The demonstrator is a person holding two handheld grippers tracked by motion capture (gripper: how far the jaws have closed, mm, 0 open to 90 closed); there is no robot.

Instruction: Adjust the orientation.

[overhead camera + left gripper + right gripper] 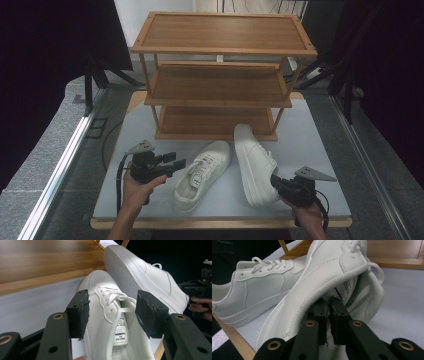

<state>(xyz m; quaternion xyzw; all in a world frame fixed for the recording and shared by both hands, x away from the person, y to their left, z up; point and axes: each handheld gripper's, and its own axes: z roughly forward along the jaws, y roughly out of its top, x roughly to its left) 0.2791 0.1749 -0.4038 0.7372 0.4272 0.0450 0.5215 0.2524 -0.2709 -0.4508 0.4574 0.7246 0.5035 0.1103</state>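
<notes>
High view: two white sneakers on the grey table [320,150], both in the lower middle of the frame, just in front of the bamboo shoe rack [220,75]. All three shelves of the rack are bare, so I judge nothing is placed yet; both shoes are left to go.

My right gripper [278,183], lower right of frame, is pinched shut on the collar of the right-hand sneaker [255,160]. Right gripper view confirms it: jaws nearly together with the heel rim between them, shoe tipped onto its side, sole toward the other shoe.

My left gripper [177,164], lower left of centre, has jaws spread wide and holds nothing. In the left gripper view the left-hand sneaker [110,315] sits between the pads, laces up; no contact that I can make out.

Edges and room:
- Toe of the held sneaker lies close to the lowest shelf's front lip; lift before swinging.
- The two shoes lie just beside each other at the toes, maybe touching; cannot tell.
- Lower shelves have little headroom under the boards above; top shelf is open from above.
- Rack posts stand at the corners; aim between them.
- Table's near edge is just under my hands.
</notes>
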